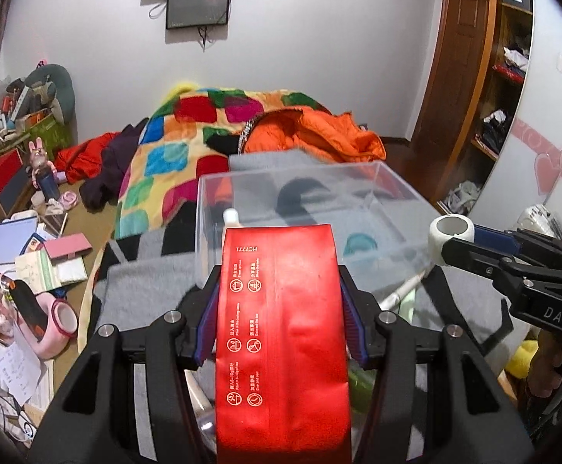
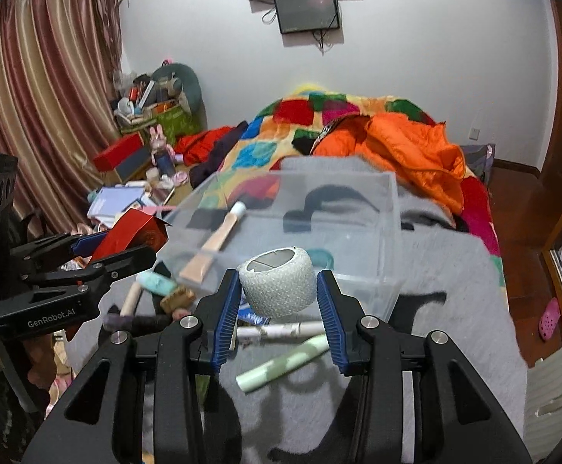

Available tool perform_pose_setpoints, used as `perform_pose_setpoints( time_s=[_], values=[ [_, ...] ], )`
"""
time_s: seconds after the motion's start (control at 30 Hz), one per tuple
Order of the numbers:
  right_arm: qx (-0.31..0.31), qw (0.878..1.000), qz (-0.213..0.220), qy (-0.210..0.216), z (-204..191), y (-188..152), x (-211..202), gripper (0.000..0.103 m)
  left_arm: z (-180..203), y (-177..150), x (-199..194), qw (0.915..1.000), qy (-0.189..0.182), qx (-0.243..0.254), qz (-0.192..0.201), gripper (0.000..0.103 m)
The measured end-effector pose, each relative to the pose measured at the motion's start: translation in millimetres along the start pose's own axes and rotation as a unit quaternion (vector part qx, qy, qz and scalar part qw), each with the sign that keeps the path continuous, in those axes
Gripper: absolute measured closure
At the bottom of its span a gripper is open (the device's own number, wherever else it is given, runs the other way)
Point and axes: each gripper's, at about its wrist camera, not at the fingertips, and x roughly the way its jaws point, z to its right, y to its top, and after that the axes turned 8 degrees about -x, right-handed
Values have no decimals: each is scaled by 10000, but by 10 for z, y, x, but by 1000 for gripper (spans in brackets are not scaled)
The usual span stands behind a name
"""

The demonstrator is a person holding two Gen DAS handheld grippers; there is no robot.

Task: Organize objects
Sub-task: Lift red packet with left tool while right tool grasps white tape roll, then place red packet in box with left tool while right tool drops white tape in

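A red pouch (image 1: pixel 281 332) is clamped in the left gripper (image 1: pixel 279 301), a white tape roll (image 2: pixel 277 286) in the right gripper (image 2: pixel 277 301); both are likely to be dropped next into the clear bin (image 2: pixel 381 208) just ahead.

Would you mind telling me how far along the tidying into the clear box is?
Done: a beige tube lies in the clear box. In hand: the left claw holds a red packet, the right claw a white tape roll. Left: a green tube and other bits on the grey blanket.
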Motion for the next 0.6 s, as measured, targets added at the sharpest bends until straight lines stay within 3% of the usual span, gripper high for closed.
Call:
perform_pose_setpoints(
  time_s=[0.23,0.6],
  values=[
    [60,9997,170,-137,82,165,57,66,24,171,65,9999,14,-14,98,49],
    [323,9990,36,-291,300,303,360,66,9,470,269,9999,-88,-69,63,49]
  ],
)
